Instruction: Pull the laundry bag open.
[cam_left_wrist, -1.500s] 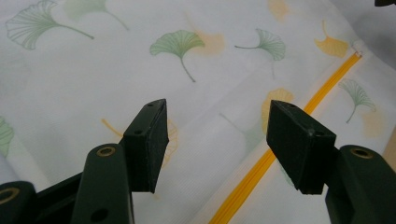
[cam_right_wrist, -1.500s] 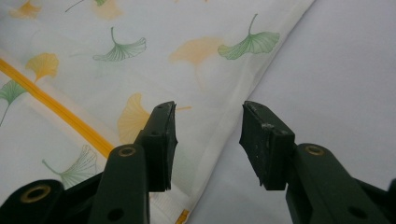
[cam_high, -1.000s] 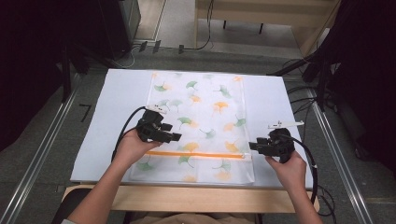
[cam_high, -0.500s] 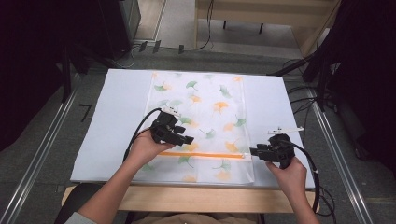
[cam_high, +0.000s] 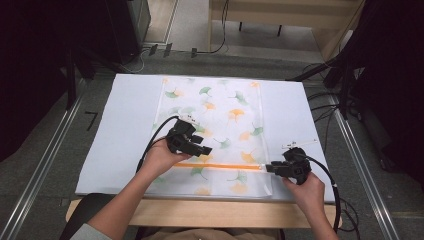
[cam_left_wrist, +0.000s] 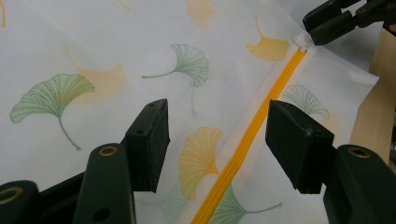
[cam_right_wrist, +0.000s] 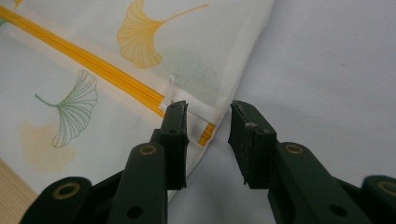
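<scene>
White ginkgo-print pouch (cam_high: 220, 130) lies flat (orange zipper (cam_high: 220, 165) closed).

A wooden table (cam_high: 200, 212) carries a white sheet (cam_high: 125, 125); a ginkgo-printed zipper bag (cam_high: 220, 115) lies on it

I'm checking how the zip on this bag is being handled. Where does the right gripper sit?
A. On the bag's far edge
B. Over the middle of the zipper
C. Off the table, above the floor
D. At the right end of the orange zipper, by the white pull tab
D: the right gripper sits at the right end of the orange zipper, and its own view shows its jaws at the white pull tab.
</scene>
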